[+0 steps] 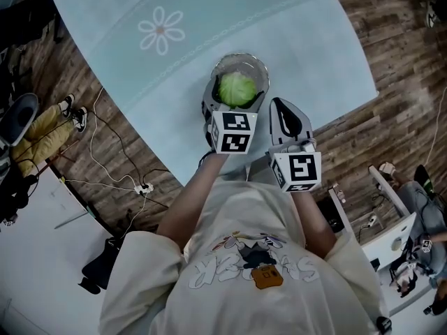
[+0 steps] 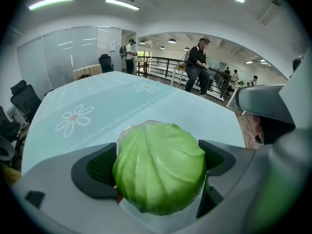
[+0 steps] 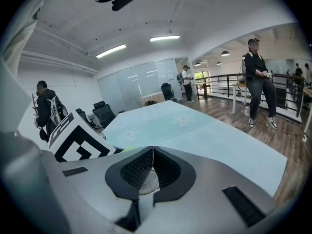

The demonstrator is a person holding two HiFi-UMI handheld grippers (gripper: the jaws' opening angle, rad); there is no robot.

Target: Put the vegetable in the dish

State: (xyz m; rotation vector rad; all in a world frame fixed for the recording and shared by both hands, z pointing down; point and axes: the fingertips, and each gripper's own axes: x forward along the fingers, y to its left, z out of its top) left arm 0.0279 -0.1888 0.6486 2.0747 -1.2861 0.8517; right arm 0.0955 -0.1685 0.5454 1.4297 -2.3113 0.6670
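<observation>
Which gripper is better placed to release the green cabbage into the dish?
Left: the left gripper is shut on the round green cabbage right over the shallow clear dish; the right gripper is shut, empty, beside the dish.

Nothing surely legible. Across the chest of the white T-shirt [image 1: 237,211], right against its cartoon print [image 1: 246,246], pale block lettering [image 1: 209,274], upside down and too warped to spell out. Beyond the T-shirt, only black square codes on the left marker cube [image 1: 231,132] and right marker cube [image 1: 296,171].
</observation>
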